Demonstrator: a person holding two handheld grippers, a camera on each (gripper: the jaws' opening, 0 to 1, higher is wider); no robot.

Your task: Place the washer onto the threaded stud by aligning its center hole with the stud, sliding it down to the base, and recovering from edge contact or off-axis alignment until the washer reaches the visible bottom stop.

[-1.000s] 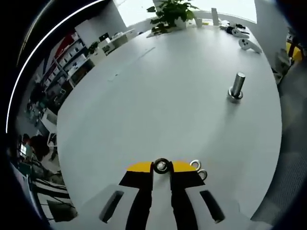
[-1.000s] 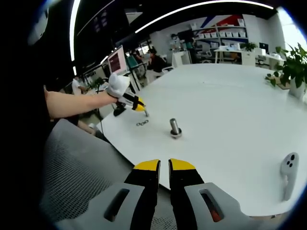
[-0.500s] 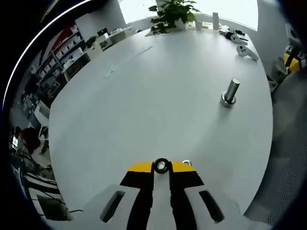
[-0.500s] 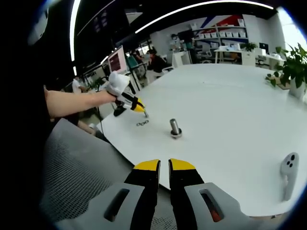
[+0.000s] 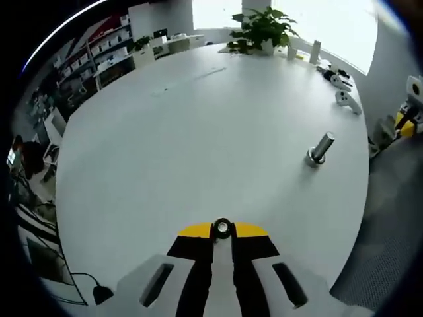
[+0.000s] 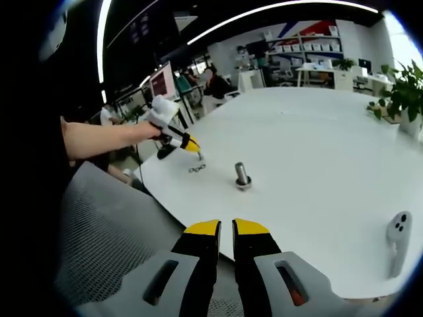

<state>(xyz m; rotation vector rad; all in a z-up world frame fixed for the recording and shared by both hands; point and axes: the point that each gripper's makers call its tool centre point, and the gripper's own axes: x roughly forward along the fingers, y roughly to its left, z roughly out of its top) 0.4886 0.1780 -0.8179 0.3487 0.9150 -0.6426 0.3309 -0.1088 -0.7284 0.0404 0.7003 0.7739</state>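
In the left gripper view my left gripper (image 5: 223, 230) is shut on a small metal washer (image 5: 223, 228), held upright between the yellow tips above the white table (image 5: 185, 139). The threaded stud (image 5: 320, 149) stands upright on its round base far off to the right. In the right gripper view my right gripper (image 6: 225, 228) is shut with nothing in it, back from the table's near edge. That view has the stud (image 6: 242, 176) at mid-table, and the left gripper (image 6: 192, 146) held by a gloved hand, raised to the left of the stud. Two loose washers (image 6: 196, 170) lie below it.
A grey mesh chair (image 6: 112, 231) stands at the table's near edge. A white controller (image 6: 396, 231) lies at the right. Potted plants (image 5: 261, 26) and more controllers (image 5: 347, 99) sit at the far end. Shelves and people fill the background.
The left gripper has lifted with the washer and turned; the two loose washers beside its tips have dropped from its view. The right gripper has stayed still.
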